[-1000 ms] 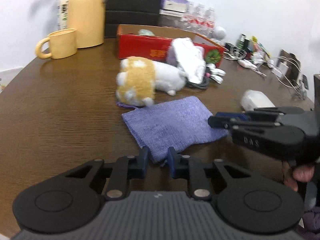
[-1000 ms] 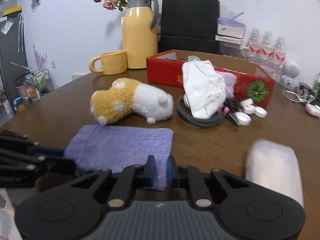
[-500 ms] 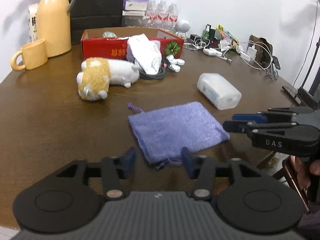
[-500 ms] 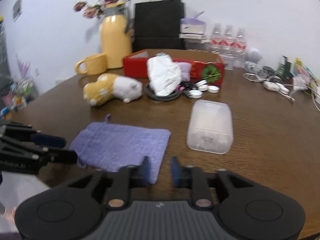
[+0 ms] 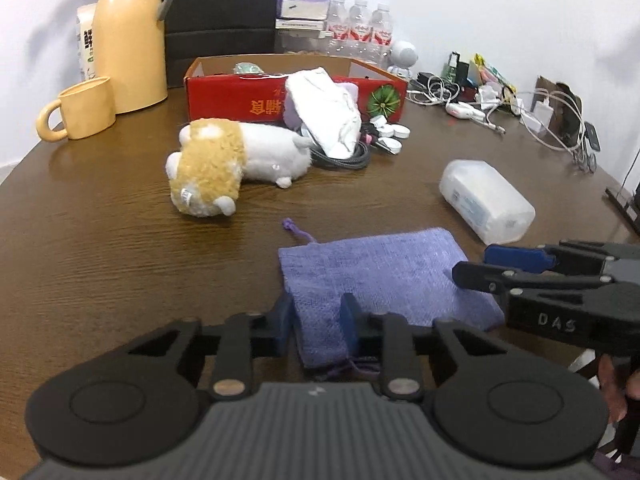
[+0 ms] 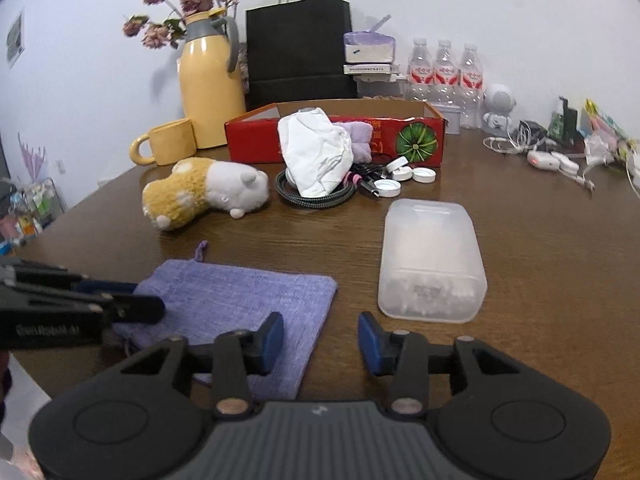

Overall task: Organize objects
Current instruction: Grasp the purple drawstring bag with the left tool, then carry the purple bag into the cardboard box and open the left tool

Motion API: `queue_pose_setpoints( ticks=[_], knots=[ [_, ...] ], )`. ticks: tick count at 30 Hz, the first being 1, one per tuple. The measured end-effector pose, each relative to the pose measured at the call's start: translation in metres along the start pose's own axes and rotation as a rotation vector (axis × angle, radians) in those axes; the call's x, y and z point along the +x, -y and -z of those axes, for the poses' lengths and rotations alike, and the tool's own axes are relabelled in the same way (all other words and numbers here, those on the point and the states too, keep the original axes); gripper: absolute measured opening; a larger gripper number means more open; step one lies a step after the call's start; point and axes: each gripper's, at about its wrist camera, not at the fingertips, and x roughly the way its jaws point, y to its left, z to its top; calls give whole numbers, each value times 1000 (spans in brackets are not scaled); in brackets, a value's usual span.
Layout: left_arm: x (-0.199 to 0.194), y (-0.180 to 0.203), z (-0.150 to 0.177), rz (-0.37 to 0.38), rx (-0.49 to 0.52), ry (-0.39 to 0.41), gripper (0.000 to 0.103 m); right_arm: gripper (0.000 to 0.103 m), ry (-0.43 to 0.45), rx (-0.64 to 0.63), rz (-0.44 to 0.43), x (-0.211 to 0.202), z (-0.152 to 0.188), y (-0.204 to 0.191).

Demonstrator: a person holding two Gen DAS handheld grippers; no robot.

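Brown wooden desk [image 5: 100,240] carrying our work: a purple drawstring pouch [image 5: 384,276] lies flat at the near edge. The left tool [image 5: 316,316], its jaws having just closed, appears clenched on the pouch's near hem; the right tool [image 6: 320,336] stands released, one finger over the cloth. We judge the pouch light, limp, best taken at its mouth. Behind, a red box [image 6: 336,136] holds items we cannot identify.

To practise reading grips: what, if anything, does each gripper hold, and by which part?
The left gripper, jaws just closed, pinches the purple pouch at its near edge. The right gripper, jaws just opened, holds nothing.
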Motion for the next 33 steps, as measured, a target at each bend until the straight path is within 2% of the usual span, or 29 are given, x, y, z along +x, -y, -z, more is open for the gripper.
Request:
queue_pose_setpoints(
  ticks=[1, 2, 3, 4, 6, 8, 12, 15, 18, 23, 27, 30, 33],
  knots=[
    [-1, -1, 0, -3, -5, 7, 9, 29, 1, -18, 9, 1, 0, -2],
    [-2, 0, 0, -16, -3, 8, 6, 26, 2, -29, 17, 2, 0, -4],
    [-4, 0, 0, -11, -1, 10, 6, 22, 2, -35, 18, 2, 0, -6],
    [-6, 0, 1, -3, 1, 12, 5, 13, 1, -37, 9, 1, 0, -8],
    [-11, 3, 5, -2, 14, 20, 4, 11, 8, -59, 23, -1, 3, -13],
    [-17, 6, 9, -4, 18, 32, 4, 5, 22, -75, 38, -5, 5, -16],
    [-32, 6, 5, 14, -6, 73, 4, 3, 56, -38, 19, -17, 3, -11],
    [-42, 10, -4, 9, 18, 122, 3, 2, 95, -36, 17, -27, -5, -10],
    [-47, 8, -24, 49, 24, 151, 3, 2, 134, -24, -3, -36, -22, -7],
    [-46, 2, -91, 85, 66, 242, 3, 2, 245, -76, -23, -36, -92, 5],
    [-24, -15, -171, 105, 48, 284, 3, 2, 308, -127, -42, -12, -171, 14],
    [9, -26, -232, 102, 22, 281, 3, 2, 288, -132, -44, 26, -232, 27],
    [53, -30, -283, 99, 3, 244, 3, 2, 243, -167, 12, 72, -280, 40]
  ],
)
